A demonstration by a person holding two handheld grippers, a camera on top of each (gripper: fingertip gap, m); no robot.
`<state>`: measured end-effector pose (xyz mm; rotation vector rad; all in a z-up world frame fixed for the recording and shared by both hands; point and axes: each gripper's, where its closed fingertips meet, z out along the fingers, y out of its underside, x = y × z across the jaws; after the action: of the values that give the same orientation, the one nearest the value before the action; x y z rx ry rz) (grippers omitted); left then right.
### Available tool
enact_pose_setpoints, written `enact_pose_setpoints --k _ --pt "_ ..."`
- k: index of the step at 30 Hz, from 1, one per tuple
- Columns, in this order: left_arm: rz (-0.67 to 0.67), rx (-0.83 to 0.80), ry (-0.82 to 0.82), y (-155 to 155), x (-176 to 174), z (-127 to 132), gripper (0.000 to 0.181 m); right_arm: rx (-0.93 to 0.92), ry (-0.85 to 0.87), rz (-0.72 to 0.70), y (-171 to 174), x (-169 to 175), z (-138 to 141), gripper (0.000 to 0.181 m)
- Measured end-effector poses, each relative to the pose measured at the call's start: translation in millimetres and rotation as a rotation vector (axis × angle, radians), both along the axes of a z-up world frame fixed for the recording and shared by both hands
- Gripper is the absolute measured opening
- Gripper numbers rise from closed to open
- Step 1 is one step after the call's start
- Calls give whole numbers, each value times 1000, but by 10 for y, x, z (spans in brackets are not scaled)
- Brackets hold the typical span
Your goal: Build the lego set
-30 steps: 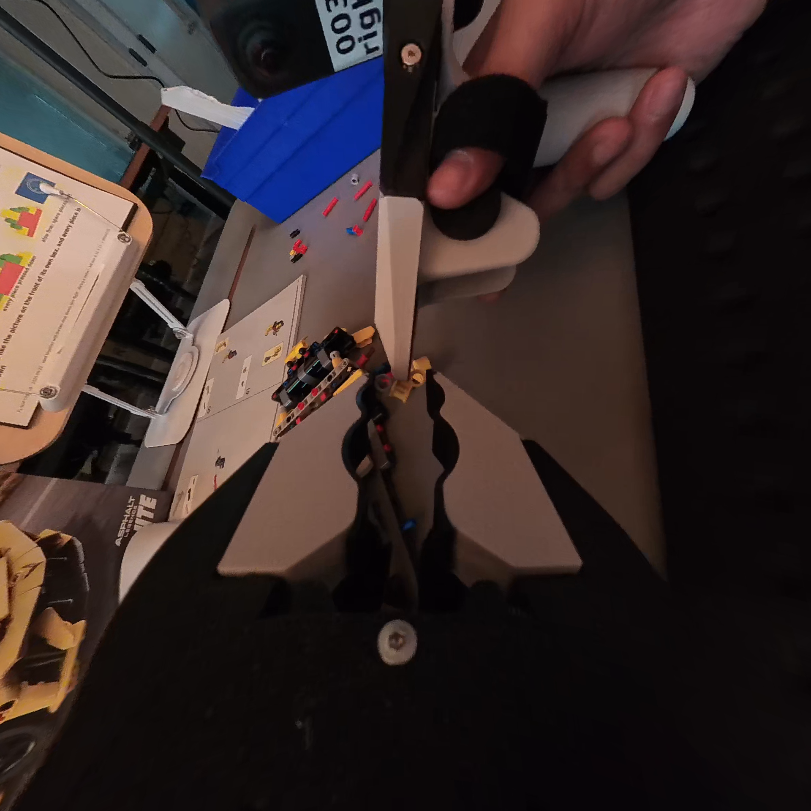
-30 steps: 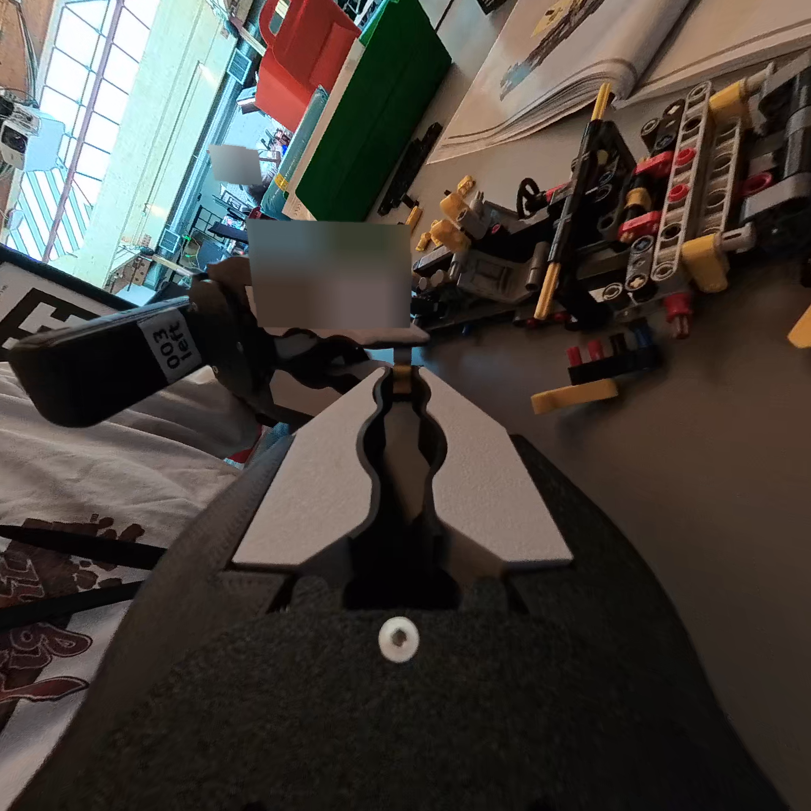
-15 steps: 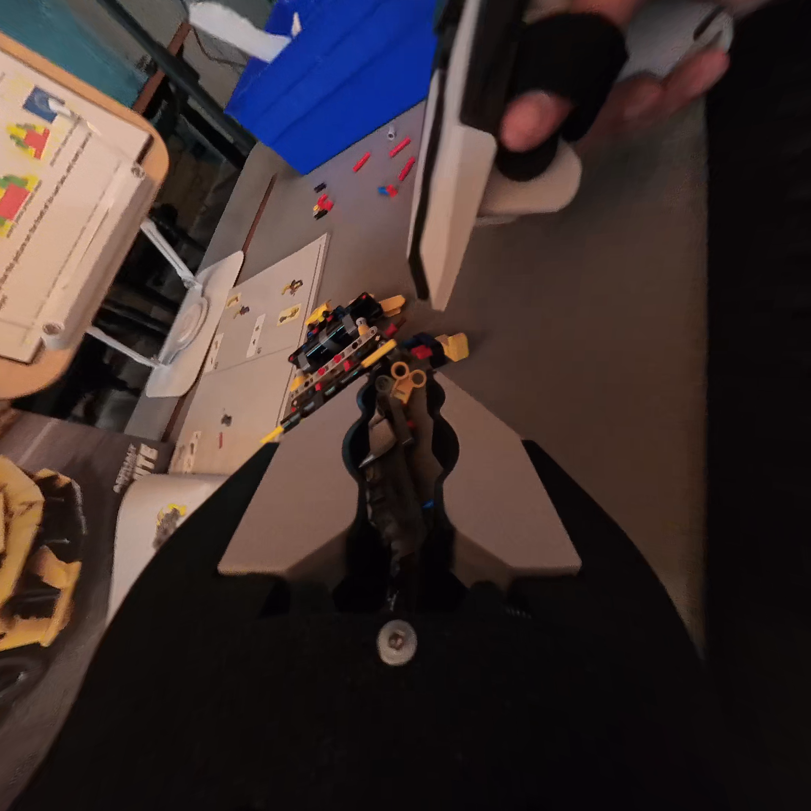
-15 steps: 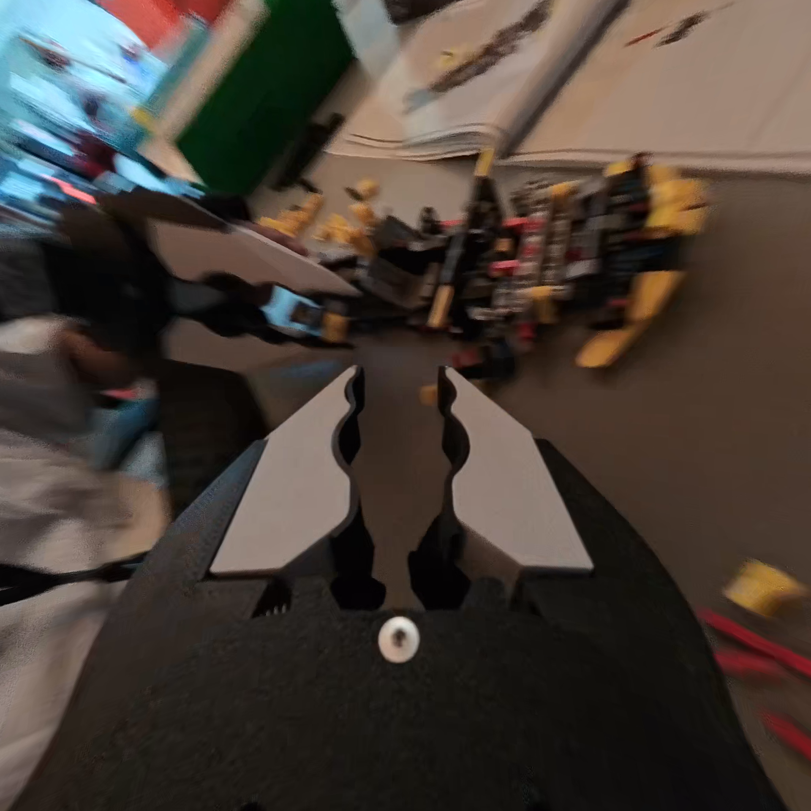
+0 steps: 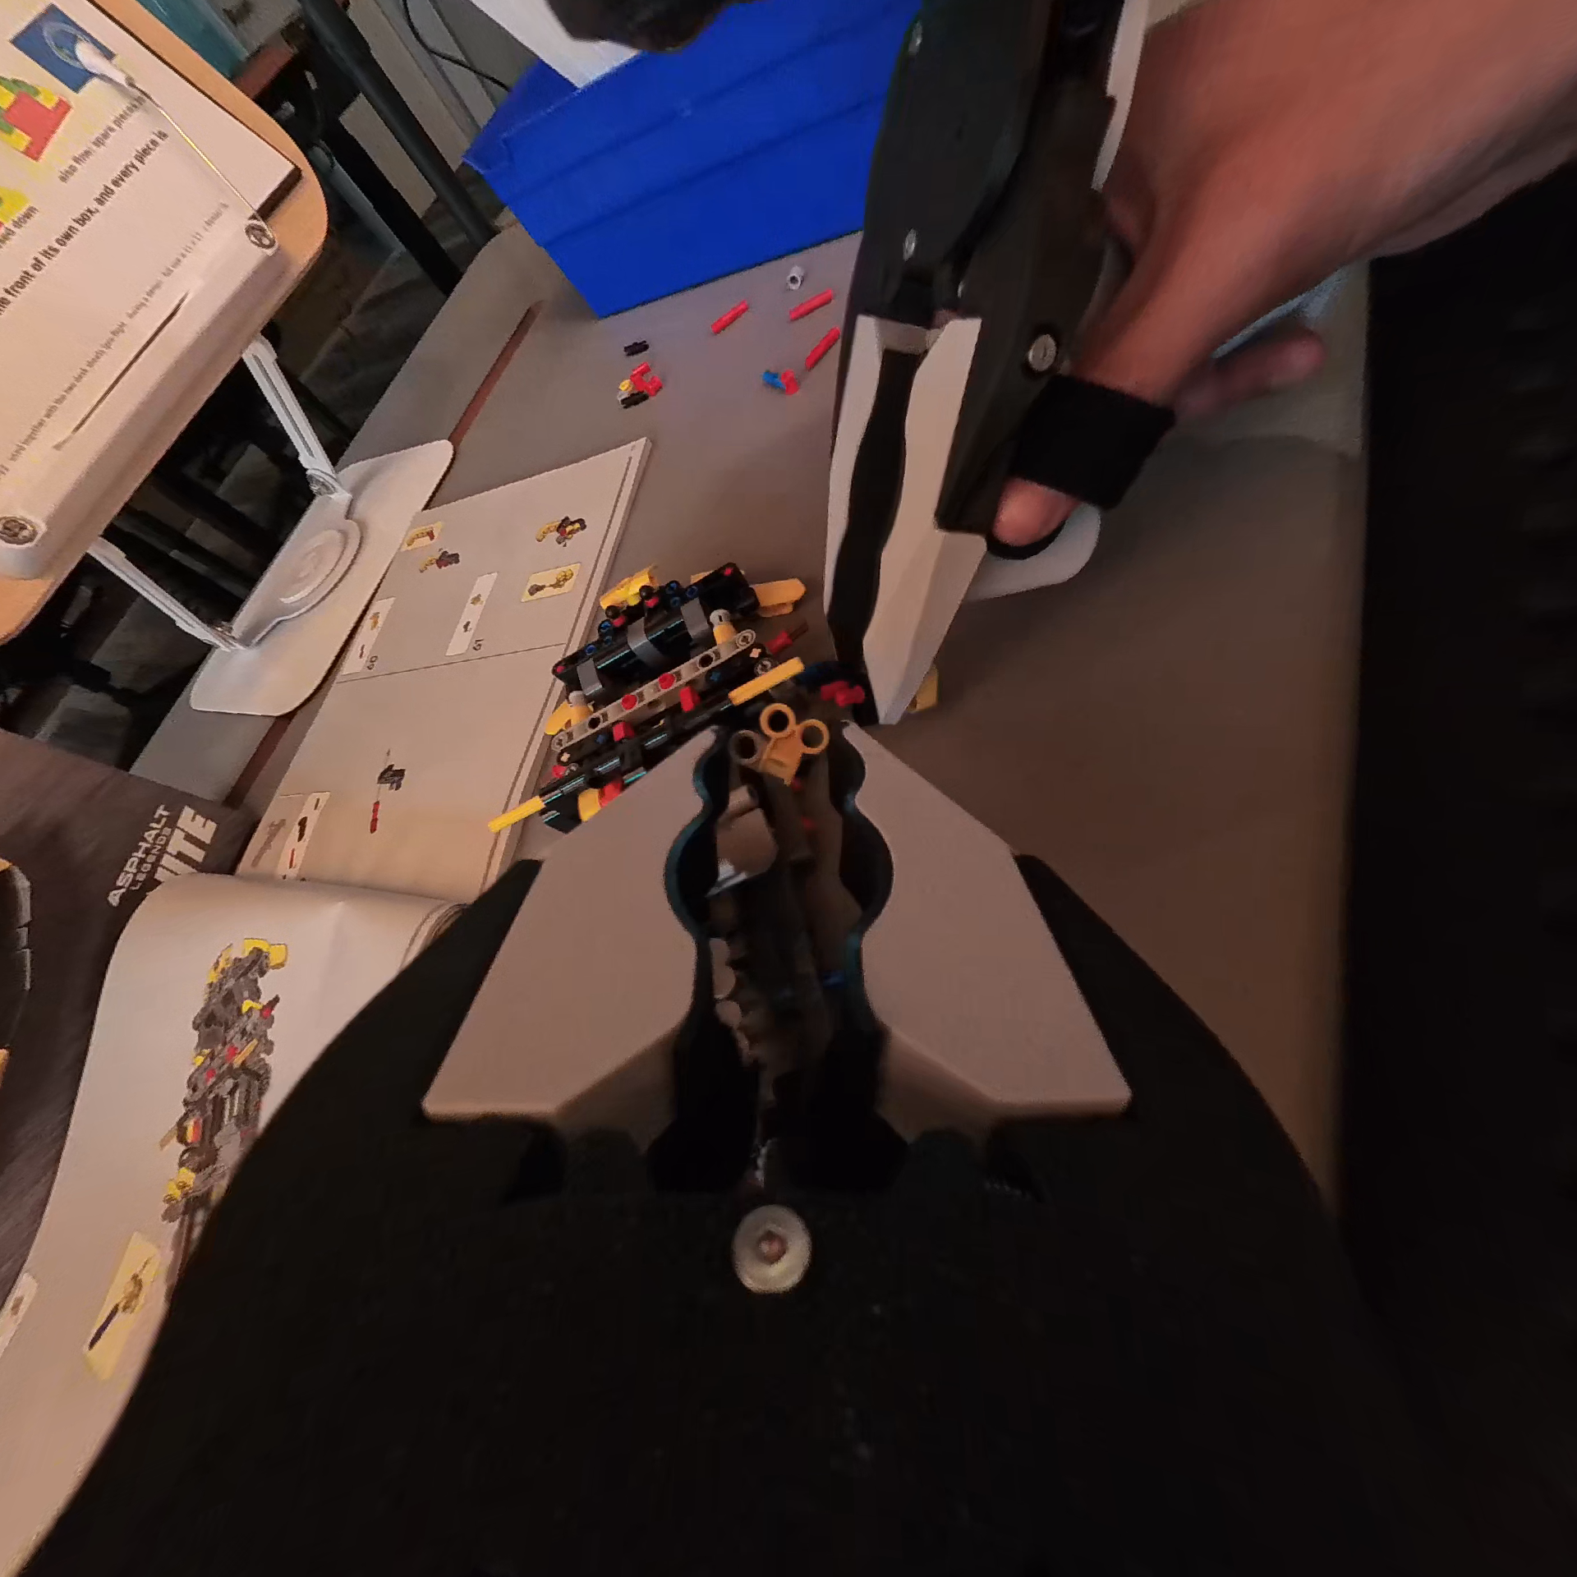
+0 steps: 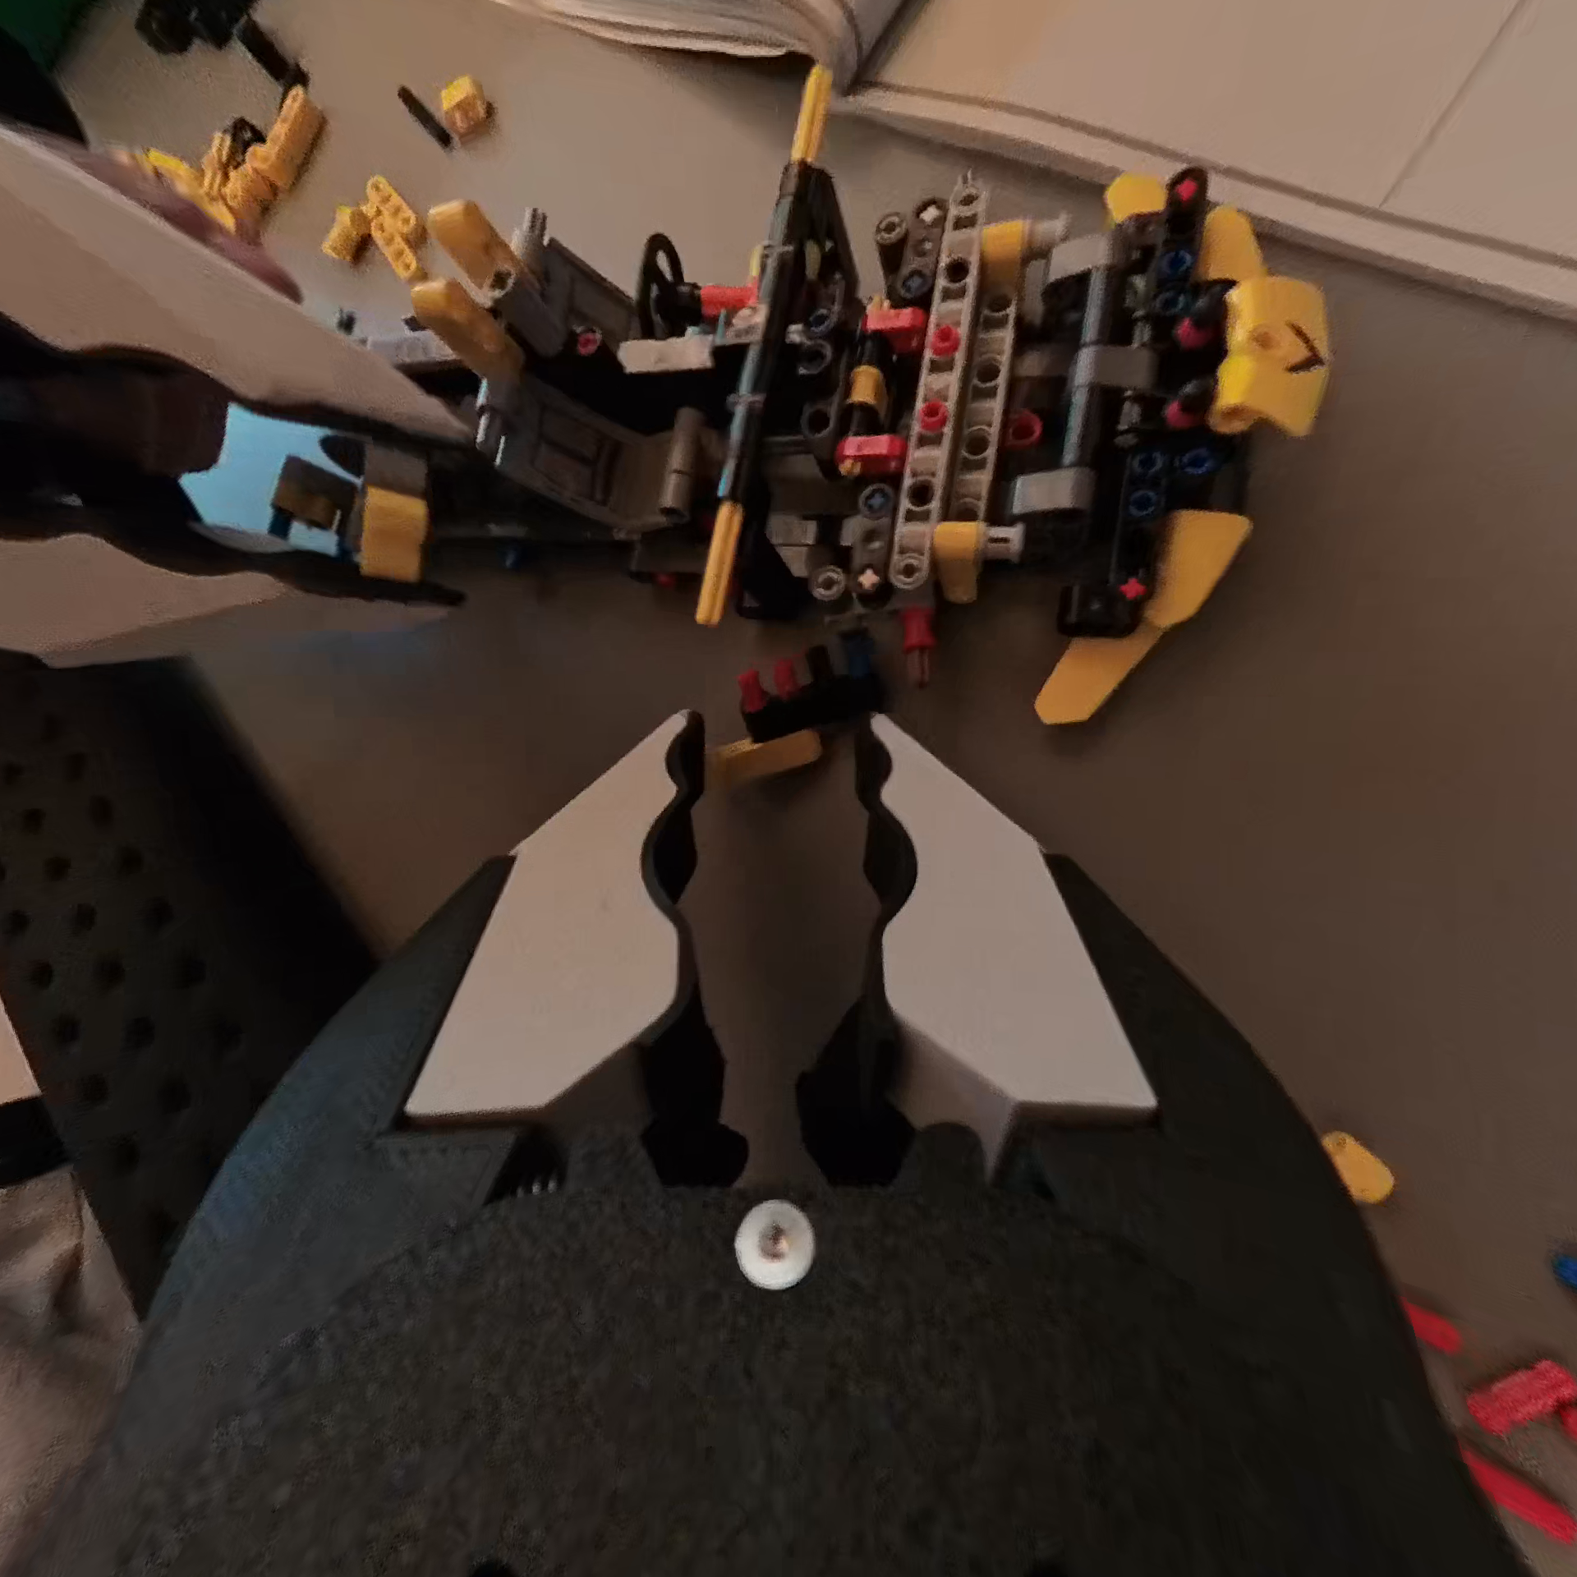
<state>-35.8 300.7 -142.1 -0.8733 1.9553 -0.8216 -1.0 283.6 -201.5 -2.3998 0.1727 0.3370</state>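
- In the left wrist view, our left gripper (image 5: pixel 776 751) is clamped on a slim grey-and-black lego sub-assembly (image 5: pixel 781 853) with a yellow connector at its tip. Just ahead and left of the fingertips, the lego chassis (image 5: pixel 674 683) lies on the table (image 5: pixel 1109 853), black and grey with red pins and yellow panels.
- In the right wrist view, our right gripper (image 6: pixel 778 725) is spread wide and holds nothing. A small black piece with red pegs (image 6: pixel 806 691) and a yellow tab sits right at its tips, the chassis (image 6: pixel 939 410) just beyond.
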Motion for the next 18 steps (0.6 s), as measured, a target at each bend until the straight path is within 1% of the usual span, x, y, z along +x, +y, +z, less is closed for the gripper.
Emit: enact_pose_setpoints --k 4,6,8,10,12,15,16,18 --pt "3 -4 18 14 3 -35 23 -24 -120 85 -6 -37 -35 19" --pt "4 -17 30 29 4 -49 23 2 -159 131 -6 -73 -30 19" --pt "3 -43 45 43 7 -57 23 50 -237 155 -17 -60 -5 18" --pt "-15 -95 61 23 -1 -49 23 161 -310 217 -27 -120 114 18" --pt "-41 -152 59 -9 -9 -2 23 237 -397 227 -61 -105 223 18" --pt "-91 -198 31 -79 -34 87 23 432 -343 255 -76 -256 487 18" --pt "-99 -195 19 -91 -36 106 23 443 -354 235 -84 -220 529 18" --pt "-111 -176 3 -114 -44 116 23 455 -352 237 -101 -212 546 18"
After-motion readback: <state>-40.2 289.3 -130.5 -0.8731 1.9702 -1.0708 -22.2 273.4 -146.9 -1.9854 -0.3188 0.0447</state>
